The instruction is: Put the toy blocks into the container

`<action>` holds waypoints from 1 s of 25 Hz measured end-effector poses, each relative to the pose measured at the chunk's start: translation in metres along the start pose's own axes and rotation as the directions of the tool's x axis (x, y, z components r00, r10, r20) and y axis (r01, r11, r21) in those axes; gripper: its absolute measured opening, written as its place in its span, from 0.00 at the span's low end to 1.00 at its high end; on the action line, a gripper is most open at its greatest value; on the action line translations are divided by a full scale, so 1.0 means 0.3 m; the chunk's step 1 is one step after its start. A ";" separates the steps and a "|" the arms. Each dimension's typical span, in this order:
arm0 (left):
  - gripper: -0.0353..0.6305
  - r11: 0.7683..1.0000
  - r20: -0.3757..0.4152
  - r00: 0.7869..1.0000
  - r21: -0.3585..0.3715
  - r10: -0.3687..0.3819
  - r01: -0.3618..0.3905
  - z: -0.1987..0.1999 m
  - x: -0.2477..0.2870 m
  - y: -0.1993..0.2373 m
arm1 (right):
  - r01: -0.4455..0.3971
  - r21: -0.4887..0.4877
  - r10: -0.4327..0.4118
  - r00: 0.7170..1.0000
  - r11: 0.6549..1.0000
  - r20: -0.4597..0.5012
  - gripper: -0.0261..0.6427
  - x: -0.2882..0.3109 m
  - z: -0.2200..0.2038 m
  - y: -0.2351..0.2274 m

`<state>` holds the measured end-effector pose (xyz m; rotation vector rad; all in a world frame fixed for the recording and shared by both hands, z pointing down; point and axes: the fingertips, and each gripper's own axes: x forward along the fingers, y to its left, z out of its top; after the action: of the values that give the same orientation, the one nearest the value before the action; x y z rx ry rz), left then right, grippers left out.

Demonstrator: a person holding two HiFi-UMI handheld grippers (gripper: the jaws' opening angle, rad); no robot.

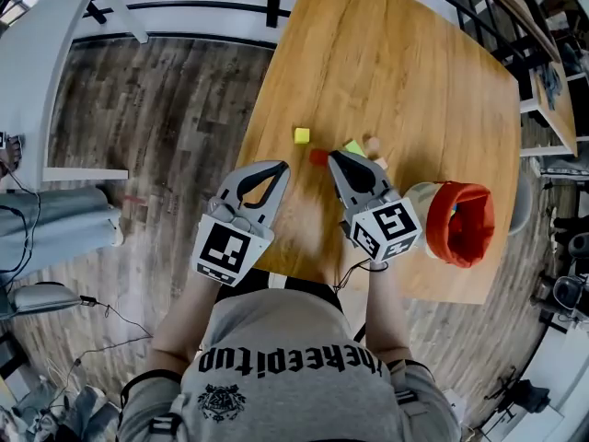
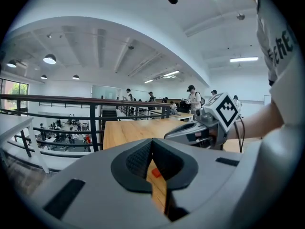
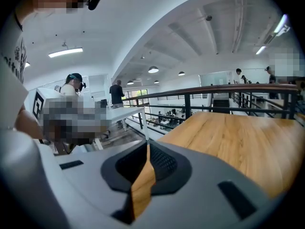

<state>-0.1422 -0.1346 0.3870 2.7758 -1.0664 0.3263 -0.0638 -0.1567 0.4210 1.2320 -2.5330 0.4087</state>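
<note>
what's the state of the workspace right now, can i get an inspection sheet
surface: wooden table, no spills seen
job's things: yellow block, red block, green block and tan blocks loose on the table; red-rimmed container near its right corner
clutter: nothing seen
grippers: left tongs shut, empty; right tongs shut, empty
cables: thin cable on the floor at left
surroundings: plank floor, black railing, people far off
</note>
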 end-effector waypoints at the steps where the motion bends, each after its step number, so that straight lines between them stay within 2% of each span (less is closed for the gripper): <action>1: 0.07 1.000 -0.003 1.000 -0.001 -0.004 0.004 -0.005 0.004 0.002 | 0.000 -0.001 0.000 1.000 1.000 -0.012 0.06 0.009 -0.012 -0.007; 8: 0.07 1.000 -0.026 0.999 -0.022 -0.021 0.021 -0.040 0.025 0.015 | -0.014 -0.010 0.013 0.994 1.000 -0.106 0.12 0.062 -0.116 -0.037; 16: 0.07 0.999 -0.046 0.999 -0.038 -0.020 0.019 -0.069 0.036 0.023 | -0.057 -0.082 0.038 0.974 0.995 -0.222 0.23 0.101 -0.230 -0.069; 25: 0.07 0.999 -0.066 0.998 -0.046 -0.018 0.015 -0.086 0.050 0.037 | -0.119 -0.161 0.058 0.938 0.980 -0.341 0.30 0.133 -0.325 -0.091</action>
<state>-0.1427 -0.1467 0.4164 2.7121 -1.0221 0.3845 -0.0522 -0.1648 0.5289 0.8989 -2.2805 0.3658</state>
